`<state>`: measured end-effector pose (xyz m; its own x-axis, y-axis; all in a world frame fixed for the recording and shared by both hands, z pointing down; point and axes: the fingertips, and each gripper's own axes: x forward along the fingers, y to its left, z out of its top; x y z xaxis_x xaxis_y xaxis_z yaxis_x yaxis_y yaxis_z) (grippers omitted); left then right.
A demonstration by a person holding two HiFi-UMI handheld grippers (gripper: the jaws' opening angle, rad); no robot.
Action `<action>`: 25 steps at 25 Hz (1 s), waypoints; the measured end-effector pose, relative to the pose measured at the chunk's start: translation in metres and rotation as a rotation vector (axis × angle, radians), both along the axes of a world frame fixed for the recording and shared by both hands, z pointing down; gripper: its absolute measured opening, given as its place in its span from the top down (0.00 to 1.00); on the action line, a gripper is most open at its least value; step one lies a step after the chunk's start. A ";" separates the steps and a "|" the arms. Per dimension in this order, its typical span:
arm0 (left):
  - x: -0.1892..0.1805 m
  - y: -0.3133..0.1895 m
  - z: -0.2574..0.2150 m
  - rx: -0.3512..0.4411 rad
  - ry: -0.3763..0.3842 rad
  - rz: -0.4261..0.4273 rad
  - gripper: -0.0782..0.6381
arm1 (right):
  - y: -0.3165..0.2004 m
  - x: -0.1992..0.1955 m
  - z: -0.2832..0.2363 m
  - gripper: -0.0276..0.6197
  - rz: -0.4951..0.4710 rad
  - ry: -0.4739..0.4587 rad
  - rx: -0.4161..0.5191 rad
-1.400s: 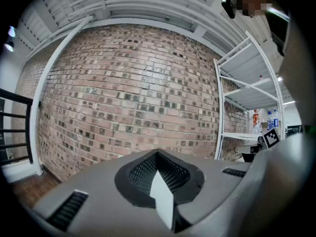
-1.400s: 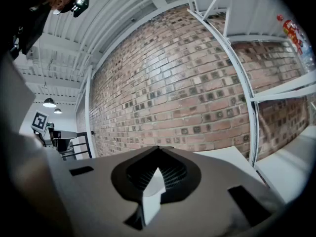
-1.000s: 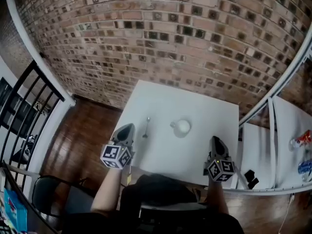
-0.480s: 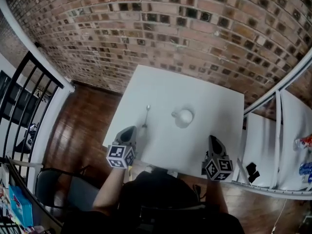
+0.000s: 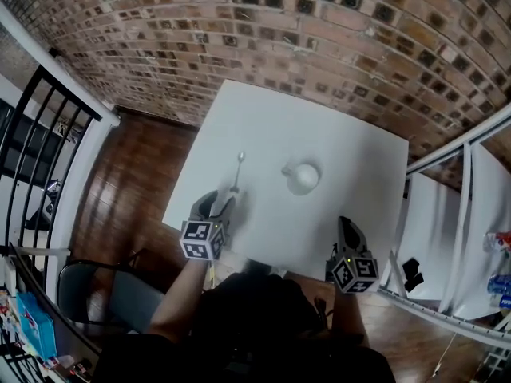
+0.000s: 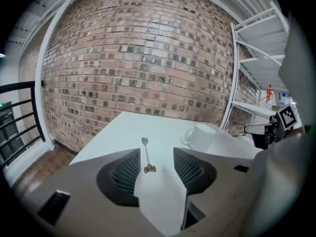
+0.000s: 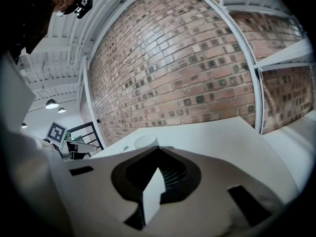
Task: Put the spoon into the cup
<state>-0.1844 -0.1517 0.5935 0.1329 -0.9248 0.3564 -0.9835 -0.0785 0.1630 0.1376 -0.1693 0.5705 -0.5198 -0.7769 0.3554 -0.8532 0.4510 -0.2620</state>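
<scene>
**Item count.** One spoon (image 5: 237, 174), one cup (image 5: 303, 177), two tongs.

**Task items.** The spoon lies flat on the white worktop (image 5: 319, 126), toward its left side, with the bowl end pointing at the brick wall (image 5: 279, 38) and the handle end pointing at the person. The cup is white and stands upright to the right of the spoon, apart from it, with its handle turned toward the spoon. The spoon is outside the cup.

**Left tongs** (image 5: 217, 206). The jaws stand well apart and are opening. In the left gripper view the spoon's handle end shows in the gap just ahead of the jaw tips; the pads do not press on it. Nothing is held.

**Right tongs** (image 5: 348, 230). Positioned at the near right edge of the worktop, well apart from the cup. In the right gripper view the jaw tips meet, with nothing between them.

**Obstructions.** The stretch of worktop between spoon and cup is bare.

**Surroundings.** A white shelving rack (image 5: 455, 214) stands just beside the worktop on the right and carries bottles (image 5: 499, 242) and a small black object (image 5: 413, 274). A black railing (image 5: 32, 134) runs along the left. A dark chair (image 5: 96, 309) stands at lower left. The floor (image 5: 136, 198) is dark wood.
</scene>
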 end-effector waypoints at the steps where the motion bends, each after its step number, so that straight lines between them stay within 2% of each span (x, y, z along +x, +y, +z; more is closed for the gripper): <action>1: 0.001 -0.003 0.006 -0.014 0.000 -0.001 0.59 | 0.000 0.002 0.001 0.95 -0.001 0.003 -0.003; 7: 0.004 -0.030 0.047 -0.102 -0.036 0.013 0.59 | 0.007 -0.001 0.006 0.95 -0.018 0.009 -0.027; 14: 0.001 -0.049 0.090 -0.231 -0.066 -0.040 0.59 | 0.009 0.001 0.004 0.95 -0.019 0.023 -0.028; 17: 0.005 -0.052 0.095 -0.236 -0.068 -0.032 0.59 | 0.008 0.007 0.003 0.95 -0.005 0.024 -0.031; 21: 0.007 -0.053 0.098 -0.235 -0.137 -0.038 0.60 | 0.013 0.008 0.004 0.95 0.004 0.020 -0.036; 25: 0.012 -0.051 0.098 -0.215 -0.165 -0.025 0.60 | 0.016 0.007 0.003 0.95 0.005 0.019 -0.029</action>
